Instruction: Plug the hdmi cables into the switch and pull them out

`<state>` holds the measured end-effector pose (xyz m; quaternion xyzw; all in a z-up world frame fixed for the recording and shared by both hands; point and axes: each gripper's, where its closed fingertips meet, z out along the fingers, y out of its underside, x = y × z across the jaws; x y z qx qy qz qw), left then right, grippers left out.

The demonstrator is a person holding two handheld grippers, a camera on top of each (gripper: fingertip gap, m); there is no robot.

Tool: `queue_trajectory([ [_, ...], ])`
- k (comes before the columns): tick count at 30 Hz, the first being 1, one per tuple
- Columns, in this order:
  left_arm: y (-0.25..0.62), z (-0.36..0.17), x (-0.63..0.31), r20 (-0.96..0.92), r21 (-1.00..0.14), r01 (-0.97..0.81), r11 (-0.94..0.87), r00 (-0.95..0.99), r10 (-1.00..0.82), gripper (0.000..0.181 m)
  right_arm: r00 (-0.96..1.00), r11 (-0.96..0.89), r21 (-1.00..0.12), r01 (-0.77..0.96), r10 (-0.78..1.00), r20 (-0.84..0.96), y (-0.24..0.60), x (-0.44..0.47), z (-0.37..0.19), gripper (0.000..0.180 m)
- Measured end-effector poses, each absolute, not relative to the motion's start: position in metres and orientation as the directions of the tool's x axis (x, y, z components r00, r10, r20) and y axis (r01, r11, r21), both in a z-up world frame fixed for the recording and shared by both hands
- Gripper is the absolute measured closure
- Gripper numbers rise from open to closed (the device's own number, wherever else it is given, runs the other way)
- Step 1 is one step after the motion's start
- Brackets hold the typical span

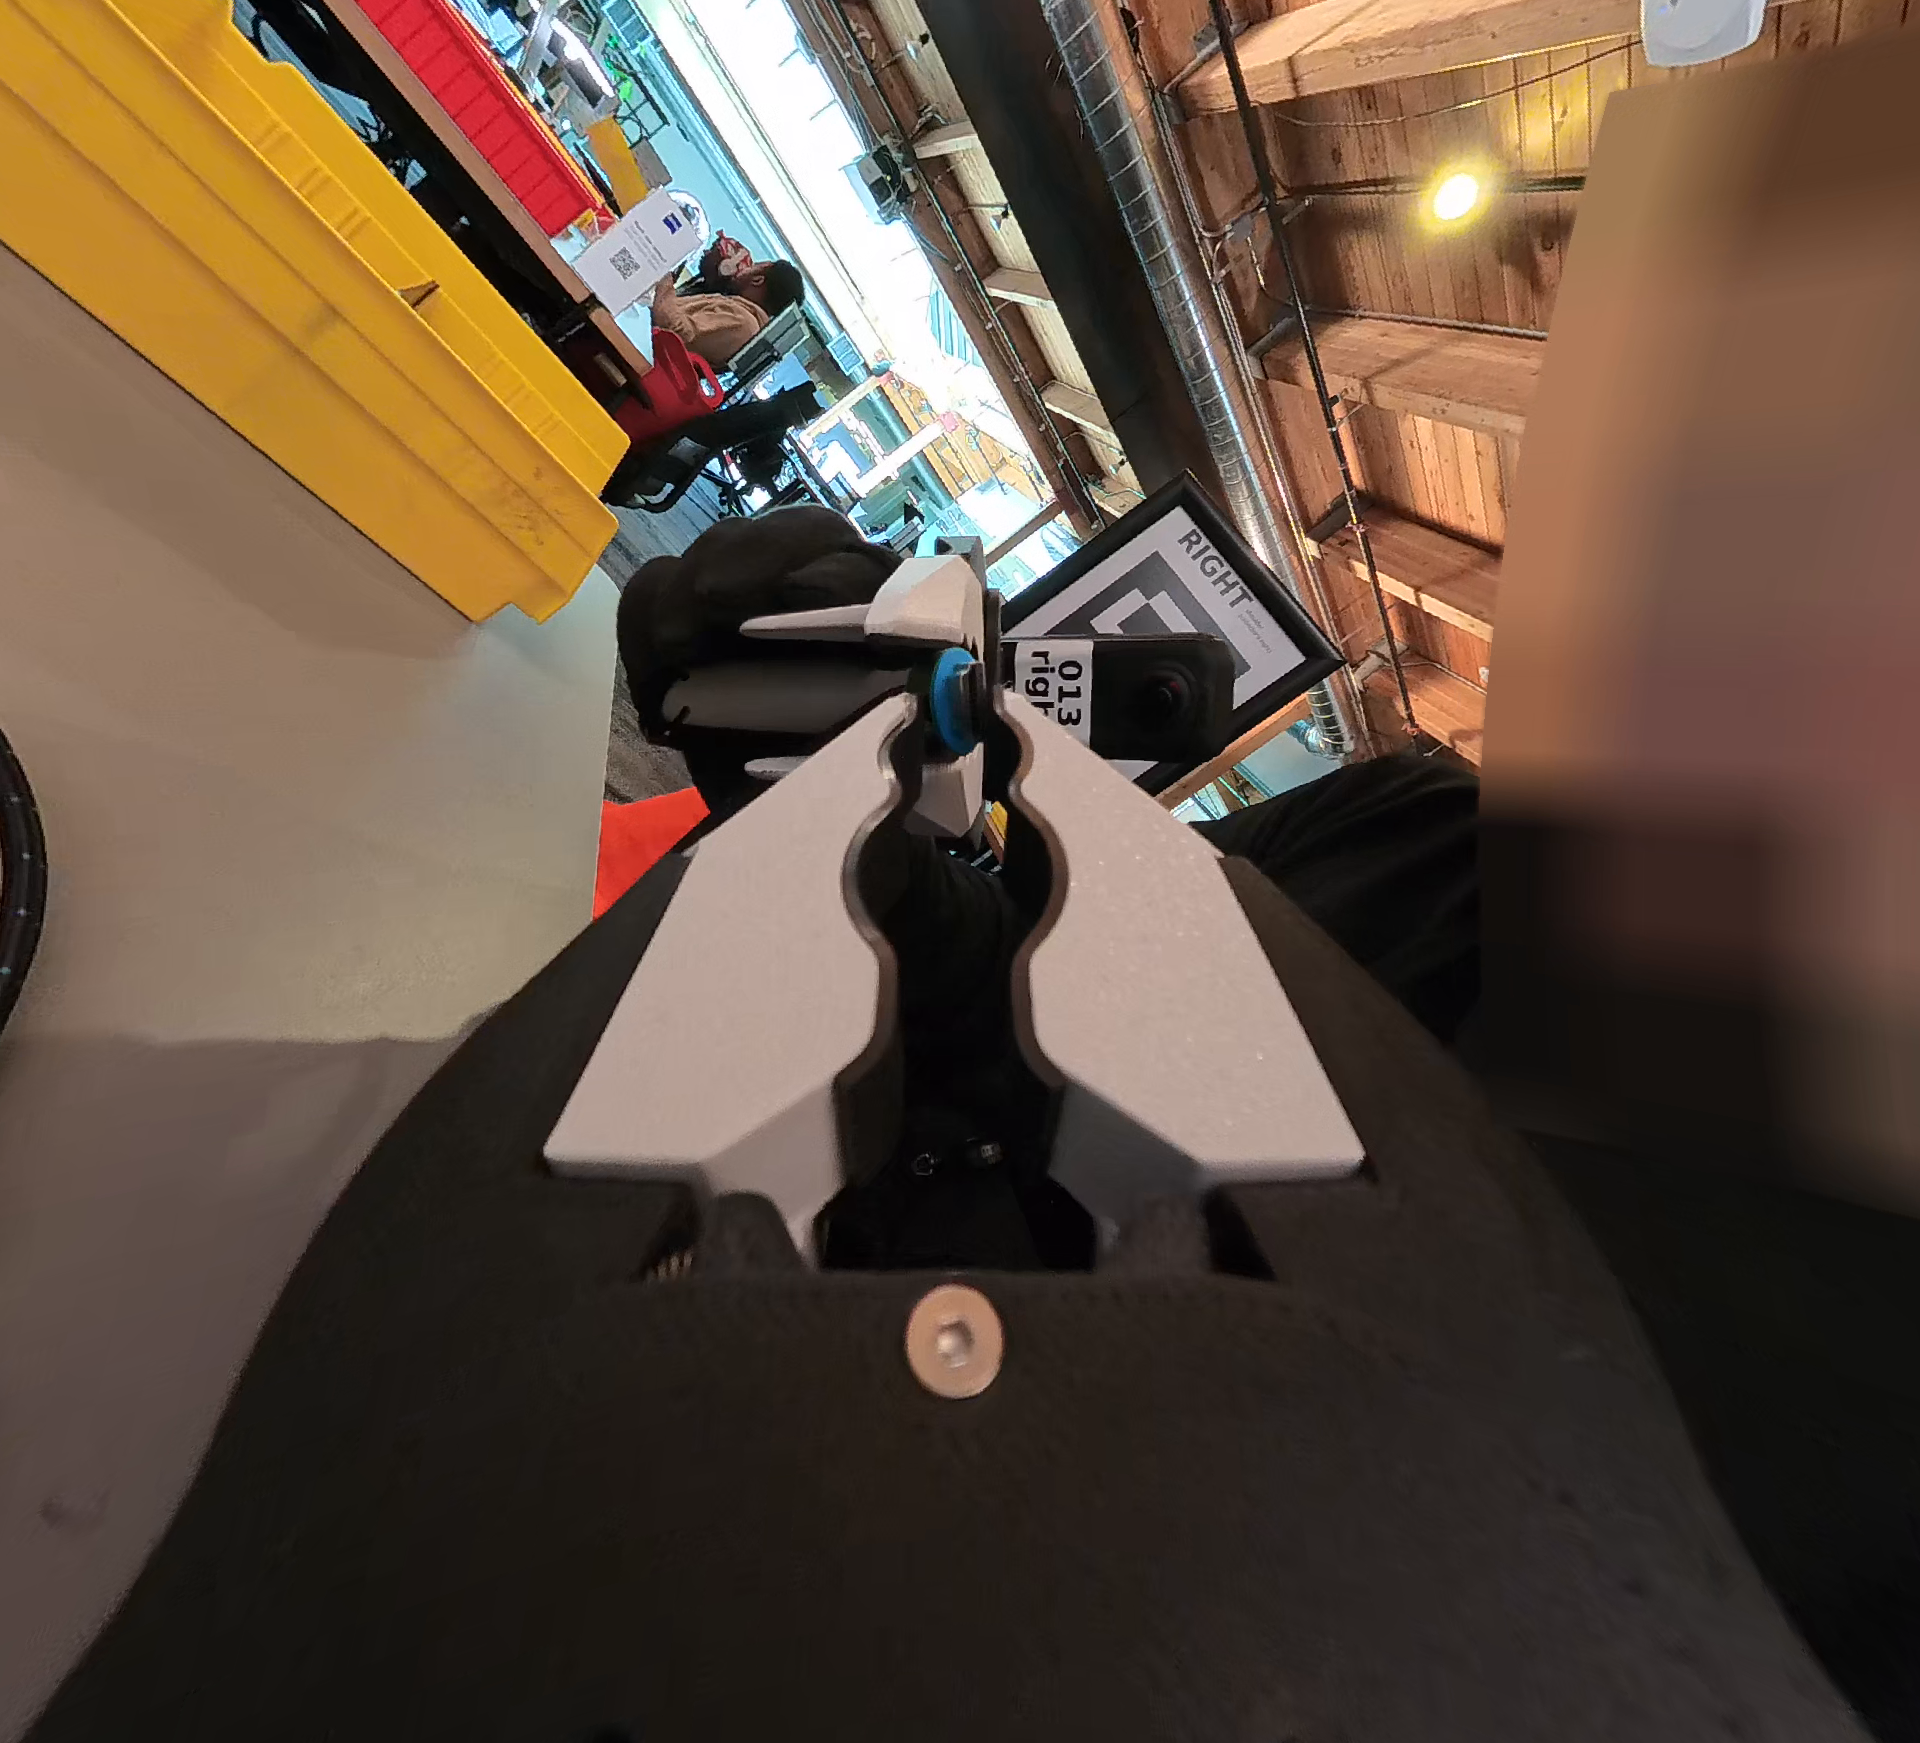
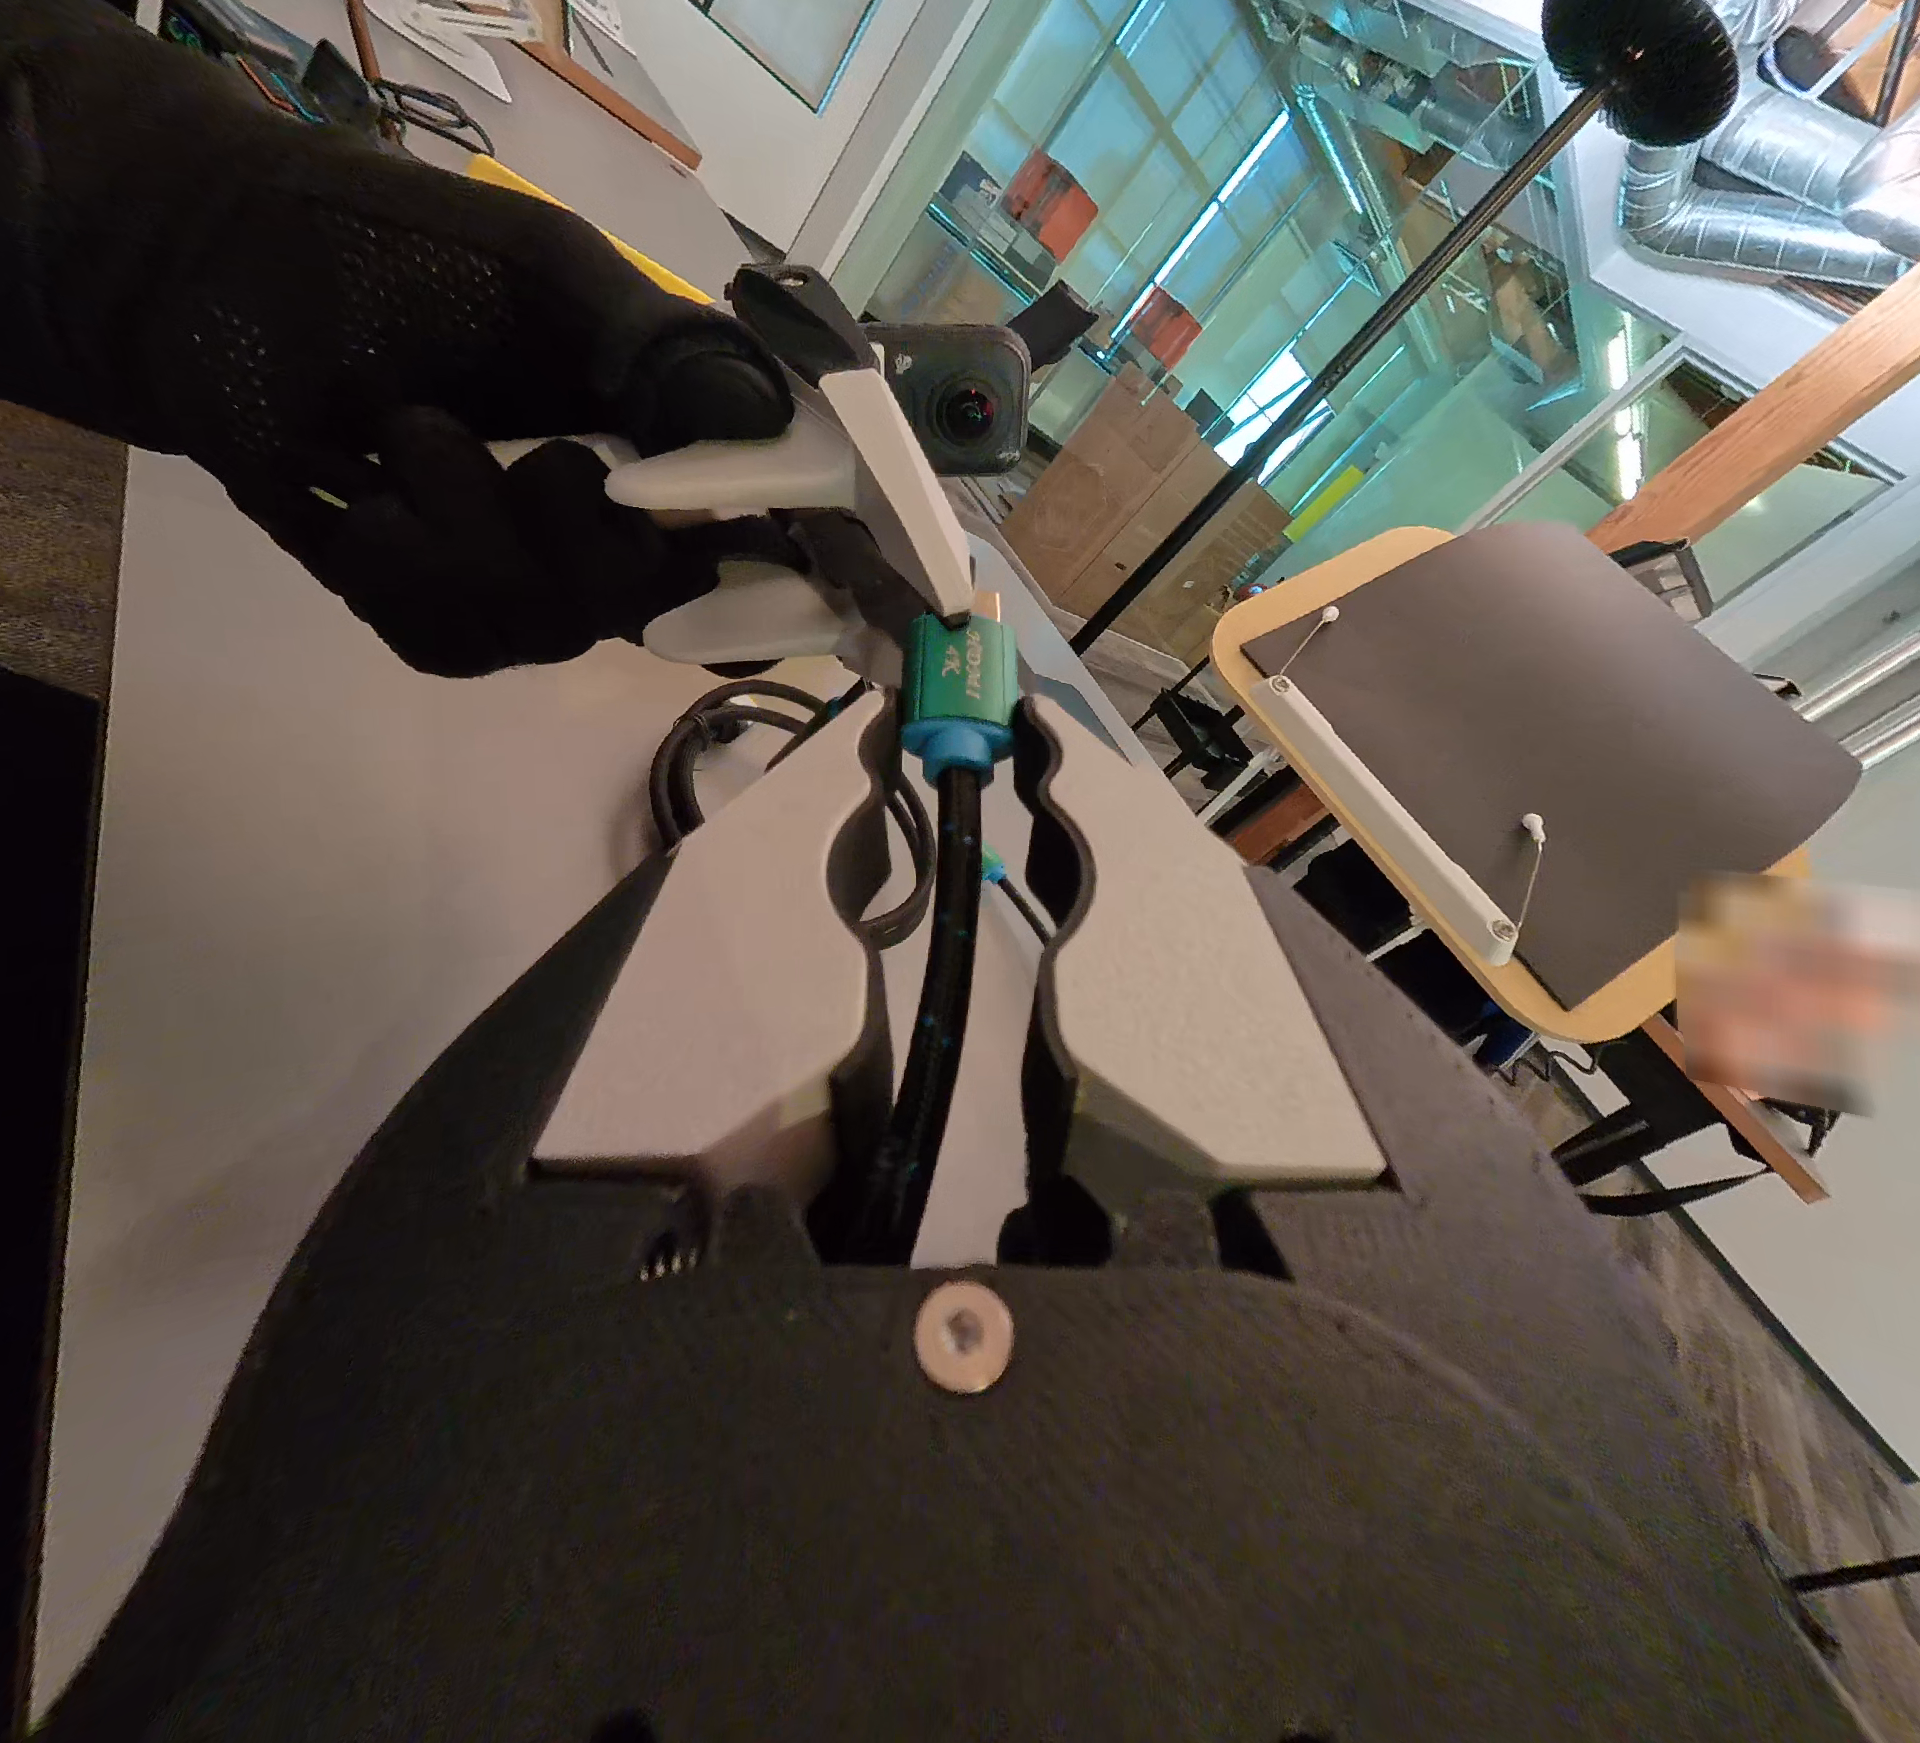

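Right gripper point(image 2: 951, 737) is pinching the HDMI plug point(image 2: 951, 675), its long axis pointing straight ahead; left gripper point(image 2: 961, 604), also clamping the plug, is meeting it tip-to-tip.

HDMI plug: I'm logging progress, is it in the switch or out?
Out. The plug is held in the air by the right tongs, metal tip bare; no switch in view.
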<state>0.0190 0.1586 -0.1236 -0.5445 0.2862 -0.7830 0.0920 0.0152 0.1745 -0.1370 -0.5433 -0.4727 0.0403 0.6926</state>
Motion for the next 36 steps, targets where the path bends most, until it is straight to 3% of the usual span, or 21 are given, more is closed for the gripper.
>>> queue_trajectory([
  [6, 0.164, -0.133, 0.024, 0.808, -0.556, -0.163, -0.815, -0.337, -0.484, 0.172, 0.567, 0.341, -0.821, 0.458, 0.599, 0.565, 0.178, 0.020, -0.147, 0.161],
  [10, 0.179, -0.140, 0.024, 0.767, -0.633, -0.131, -0.763, -0.243, -0.594, 0.166, 0.611, 0.233, -0.891, 0.390, 0.659, 0.439, 0.186, 0.028, -0.160, 0.162],
  [15, 0.188, -0.157, 0.025, 0.509, -0.843, -0.208, -0.495, -0.014, -0.861, 0.152, 0.652, 0.104, -0.949, 0.299, 0.703, 0.282, 0.196, 0.043, -0.173, 0.161],
  [18, 0.193, -0.170, 0.027, 0.314, -0.898, -0.296, -0.326, 0.090, -0.945, 0.142, 0.662, 0.037, -0.971, 0.238, 0.725, 0.190, 0.199, 0.048, -0.177, 0.162],
  [27, 0.196, -0.193, 0.029, 0.240, -0.882, -0.383, -0.273, 0.134, -0.962, 0.146, 0.662, 0.042, -0.969, 0.244, 0.723, 0.198, 0.198, 0.047, -0.173, 0.162],
  [34, 0.184, -0.205, 0.034, 0.321, -0.850, -0.417, -0.322, 0.075, -0.944, 0.147, 0.676, 0.046, -0.977, 0.207, 0.715, 0.177, 0.198, 0.052, -0.165, 0.162],
  [36, 0.186, -0.211, 0.033, 0.326, -0.839, -0.434, -0.328, 0.082, -0.942, 0.156, 0.673, 0.053, -0.978, 0.201, 0.718, 0.177, 0.197, 0.053, -0.162, 0.161],
])
